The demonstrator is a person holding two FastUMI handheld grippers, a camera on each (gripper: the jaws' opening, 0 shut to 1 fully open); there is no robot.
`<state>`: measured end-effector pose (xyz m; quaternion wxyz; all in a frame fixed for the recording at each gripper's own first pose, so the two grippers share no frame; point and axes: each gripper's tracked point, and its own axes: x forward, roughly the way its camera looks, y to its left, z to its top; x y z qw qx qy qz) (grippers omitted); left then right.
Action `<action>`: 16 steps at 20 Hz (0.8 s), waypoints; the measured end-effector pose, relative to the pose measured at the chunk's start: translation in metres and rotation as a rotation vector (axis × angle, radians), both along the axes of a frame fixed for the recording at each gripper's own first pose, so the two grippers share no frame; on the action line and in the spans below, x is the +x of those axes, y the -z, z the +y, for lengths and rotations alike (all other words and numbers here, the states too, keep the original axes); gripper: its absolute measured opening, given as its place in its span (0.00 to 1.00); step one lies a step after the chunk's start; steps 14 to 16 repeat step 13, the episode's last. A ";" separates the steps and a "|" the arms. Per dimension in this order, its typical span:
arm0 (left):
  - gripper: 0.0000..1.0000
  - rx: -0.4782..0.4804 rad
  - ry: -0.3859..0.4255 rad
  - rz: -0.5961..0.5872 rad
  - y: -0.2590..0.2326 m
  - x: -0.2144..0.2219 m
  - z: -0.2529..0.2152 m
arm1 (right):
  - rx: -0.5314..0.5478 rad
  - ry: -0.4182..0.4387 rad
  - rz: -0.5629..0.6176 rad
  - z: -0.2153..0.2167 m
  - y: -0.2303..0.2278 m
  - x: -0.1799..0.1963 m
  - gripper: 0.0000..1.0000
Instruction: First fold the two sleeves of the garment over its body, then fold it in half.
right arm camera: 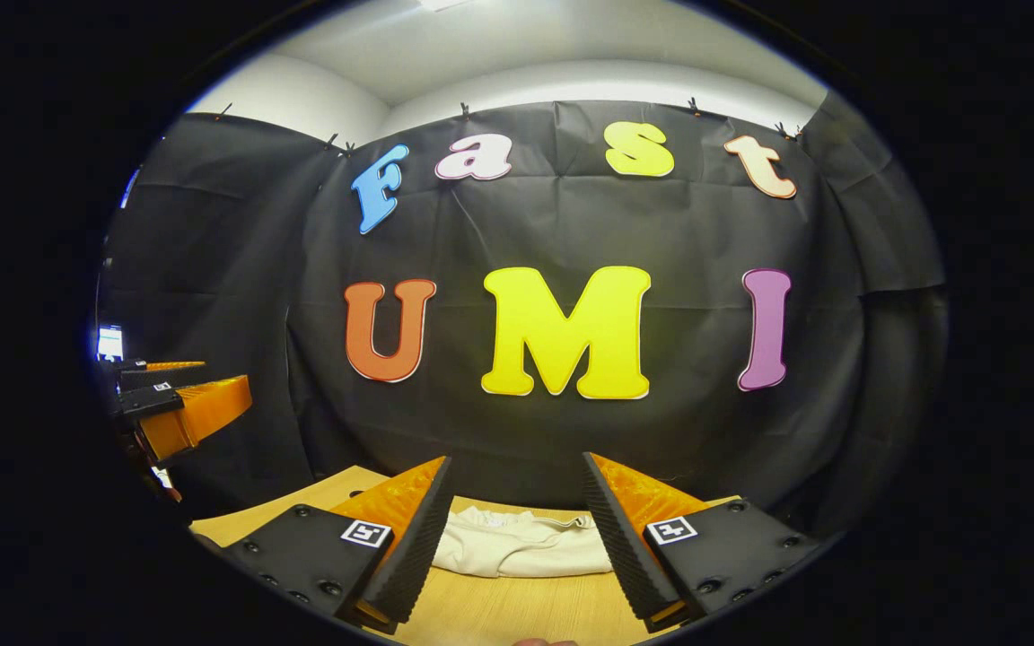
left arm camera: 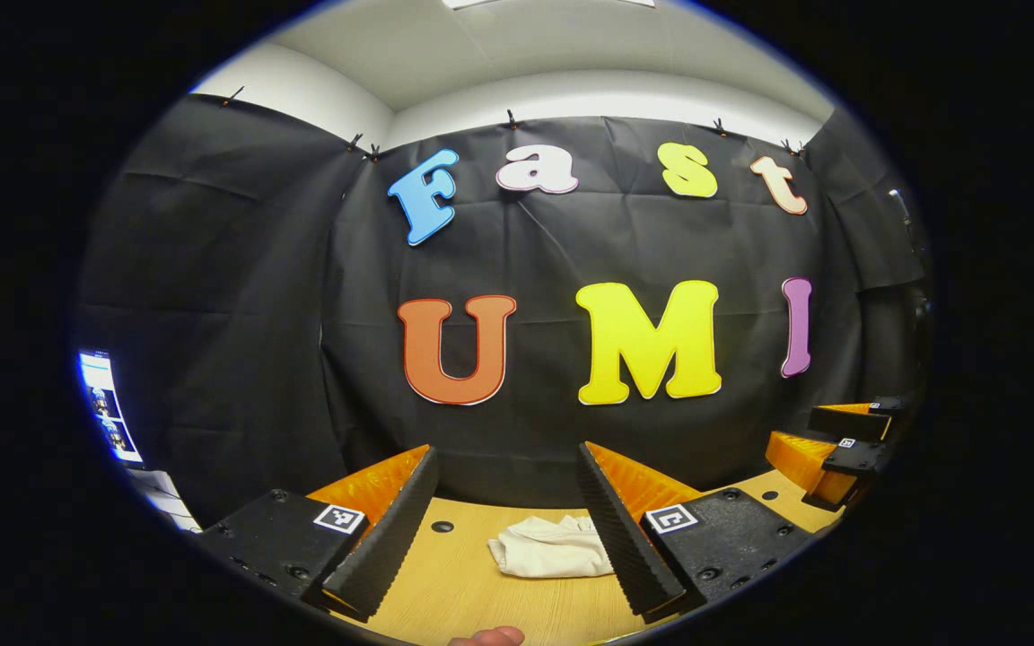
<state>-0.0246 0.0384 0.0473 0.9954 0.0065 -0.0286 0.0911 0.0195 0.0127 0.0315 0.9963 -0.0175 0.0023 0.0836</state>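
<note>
Seen in the left gripper view: at the far left, well off from the garment, a lit screen point(left arm camera: 109, 408), flat and rectangular, content too small to tell; nearer, the left tool point(left arm camera: 508, 511) spread wide, holding nothing, its two fingers point(left arm camera: 391, 529) wedge-shaped with ribbed inner faces and ridged outer shells, each mounted on a matte block carrying a small square marker; between those fingers, the garment point(left arm camera: 548, 547), pale cream cloth, soft and crumpled into a loose bundle, lying on the bench point(left arm camera: 454, 583) and partly hidden behind the right-hand finger; bench of smooth light wood with fine grain and a small round hole just left of the garment; below the garment, at the bottom edge, a fingertip of a hand point(left arm camera: 486, 637); far right of the garment, the right tool point(left arm camera: 845, 449) above the bench's edge, same ridged wedge build, spread or closed impossible to tell from this angle.

Seen in the right gripper view: left of the garment, the left tool point(right arm camera: 180, 390) raised, wedges stacked edge-on, gap not readable; in the middle, the right tool point(right arm camera: 517, 516) spread apart, touching nothing; between its fingers, the garment point(right arm camera: 517, 543) in rumpled folds, a stitched hem along its far edge, resting on the bench point(right arm camera: 517, 615).
</note>
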 end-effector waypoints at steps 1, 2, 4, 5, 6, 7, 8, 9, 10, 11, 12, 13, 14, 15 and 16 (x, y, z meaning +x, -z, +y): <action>0.97 0.000 -0.001 0.001 0.000 -0.001 0.000 | 0.002 0.002 -0.004 0.000 -0.001 0.001 0.86; 0.97 -0.001 0.001 -0.001 -0.001 -0.001 -0.001 | 0.002 0.002 -0.006 0.000 -0.001 0.001 0.88; 0.97 -0.001 0.001 -0.002 -0.001 -0.002 -0.002 | 0.000 0.000 -0.004 0.000 0.000 0.000 0.88; 0.97 0.000 0.001 -0.002 -0.002 -0.003 -0.002 | 0.002 0.000 -0.003 0.001 -0.001 0.000 0.88; 0.97 0.001 0.002 -0.002 -0.002 -0.003 -0.002 | 0.004 -0.001 -0.003 0.000 -0.001 0.000 0.88; 0.97 0.002 0.001 -0.001 -0.001 -0.003 -0.002 | 0.003 0.000 -0.002 0.000 0.000 0.000 0.88; 0.97 0.003 0.002 0.000 0.000 -0.004 -0.003 | 0.002 -0.001 0.001 0.000 0.001 -0.001 0.88; 0.97 0.004 0.002 0.001 -0.001 -0.004 -0.002 | 0.001 -0.003 0.004 0.000 0.003 -0.002 0.88; 0.97 0.004 0.001 0.001 -0.001 -0.004 -0.002 | 0.001 -0.007 0.006 0.001 0.003 -0.004 0.88; 0.97 0.004 0.001 0.001 -0.001 -0.005 -0.003 | -0.001 -0.009 0.006 0.002 0.003 -0.005 0.88; 0.97 0.004 0.003 0.001 -0.001 -0.005 -0.003 | -0.003 -0.013 0.006 0.004 0.003 -0.006 0.88; 0.97 0.004 0.004 0.002 -0.001 -0.006 -0.003 | -0.006 -0.018 0.006 0.006 0.004 -0.007 0.88; 0.97 0.004 0.004 0.002 -0.001 -0.006 -0.003 | -0.006 -0.018 0.006 0.006 0.004 -0.007 0.88; 0.97 0.004 0.004 0.002 -0.001 -0.006 -0.003 | -0.006 -0.018 0.006 0.006 0.004 -0.007 0.88; 0.97 0.004 0.004 0.002 -0.001 -0.006 -0.003 | -0.006 -0.018 0.006 0.006 0.004 -0.007 0.88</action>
